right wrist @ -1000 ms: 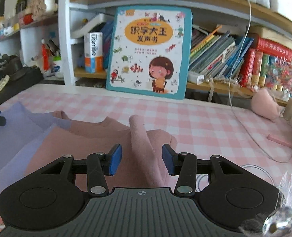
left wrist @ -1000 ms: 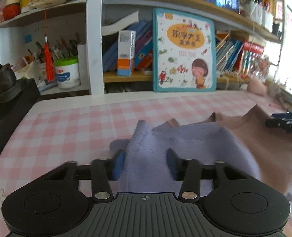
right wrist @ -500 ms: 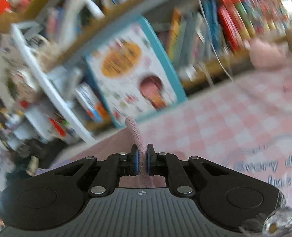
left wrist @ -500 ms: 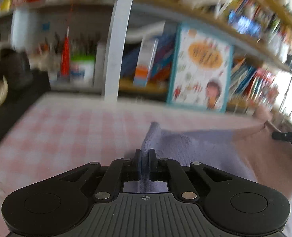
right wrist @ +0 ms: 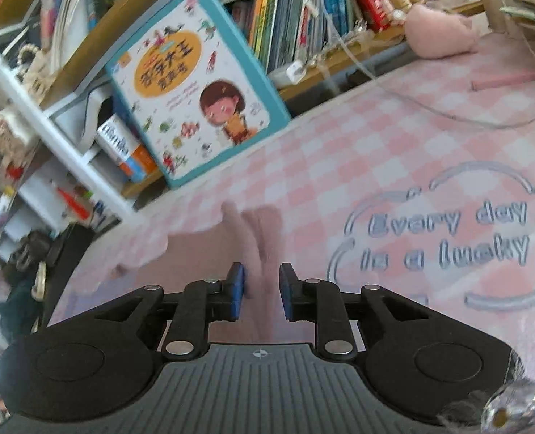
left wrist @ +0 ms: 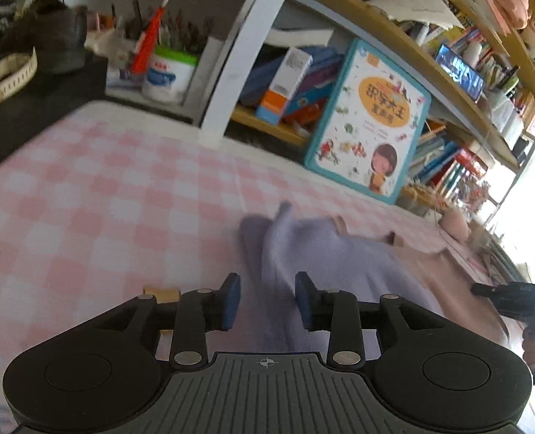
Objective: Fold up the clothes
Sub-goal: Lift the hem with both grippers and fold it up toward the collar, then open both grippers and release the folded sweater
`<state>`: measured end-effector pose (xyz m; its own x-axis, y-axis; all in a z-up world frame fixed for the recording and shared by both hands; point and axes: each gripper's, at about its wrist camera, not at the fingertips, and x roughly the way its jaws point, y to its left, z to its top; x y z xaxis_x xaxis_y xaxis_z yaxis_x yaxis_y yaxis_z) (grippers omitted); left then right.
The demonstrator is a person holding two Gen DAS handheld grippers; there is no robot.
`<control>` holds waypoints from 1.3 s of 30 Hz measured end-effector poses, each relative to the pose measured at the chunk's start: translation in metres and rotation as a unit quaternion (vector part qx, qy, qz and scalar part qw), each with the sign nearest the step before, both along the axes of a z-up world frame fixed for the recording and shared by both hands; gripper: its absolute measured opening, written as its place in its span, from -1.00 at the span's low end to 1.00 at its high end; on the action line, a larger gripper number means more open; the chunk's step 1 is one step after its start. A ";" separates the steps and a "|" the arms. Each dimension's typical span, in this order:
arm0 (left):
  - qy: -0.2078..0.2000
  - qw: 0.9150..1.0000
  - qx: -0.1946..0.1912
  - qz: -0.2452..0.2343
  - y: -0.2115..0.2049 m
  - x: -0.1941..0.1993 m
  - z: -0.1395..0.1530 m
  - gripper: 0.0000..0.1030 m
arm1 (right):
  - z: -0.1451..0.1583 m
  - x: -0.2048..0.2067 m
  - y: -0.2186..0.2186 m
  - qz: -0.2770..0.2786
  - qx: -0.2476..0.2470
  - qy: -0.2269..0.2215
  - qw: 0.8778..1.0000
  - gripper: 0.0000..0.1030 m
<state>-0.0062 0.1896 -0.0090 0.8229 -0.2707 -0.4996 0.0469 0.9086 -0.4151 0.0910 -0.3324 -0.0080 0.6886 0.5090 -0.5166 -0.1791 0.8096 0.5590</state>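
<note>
Reopened since half a second ago: left gripper (left wrist: 265, 302) and right gripper (right wrist: 261, 291), both released. Straddling raised ridges of soft lilac-and-pink knit garment (left wrist: 318, 249) on pink checked table (left wrist: 104, 199), ridges running straight ahead.

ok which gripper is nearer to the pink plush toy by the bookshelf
Right. The right gripper works the garment's pink side, toward the pink plush toy; the left gripper sits at the lavender end, farther away.

Left hand-held gripper (left wrist: 266, 302) and right hand-held gripper (right wrist: 262, 291), both tilted, jaws apart.
</note>
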 end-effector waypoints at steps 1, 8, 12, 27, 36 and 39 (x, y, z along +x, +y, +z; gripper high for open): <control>0.004 1.000 0.000 -0.001 -0.002 0.000 -0.002 -0.34 | -0.002 -0.002 0.000 0.005 0.000 0.001 1.000 -0.58; 0.021 0.999 -0.044 0.002 0.003 0.007 -0.011 -0.53 | -0.015 -0.011 -0.005 -0.004 0.054 0.019 0.998 -0.69; 0.026 0.999 -0.043 0.020 0.009 0.009 -0.011 -0.55 | -0.016 -0.016 -0.001 0.002 0.076 0.032 0.997 -0.69; 0.027 0.998 -0.021 0.043 0.020 0.002 -0.005 -0.50 | -0.018 -0.020 0.014 -0.001 0.074 0.009 0.997 -0.62; -0.049 0.993 0.089 0.056 -0.012 -0.055 0.037 0.15 | 0.018 -0.071 0.021 -0.002 -0.008 -0.101 0.995 -0.19; -0.069 0.991 0.108 0.050 -0.026 -0.075 0.044 0.28 | 0.027 -0.097 0.027 -0.004 -0.059 -0.141 0.988 -0.06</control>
<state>-0.0813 0.1634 0.0353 0.9043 -0.0839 -0.4186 -0.0050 0.9784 -0.2068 -0.0063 -0.3049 0.0187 0.8173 0.4504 -0.3594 -0.3070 0.8682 0.3898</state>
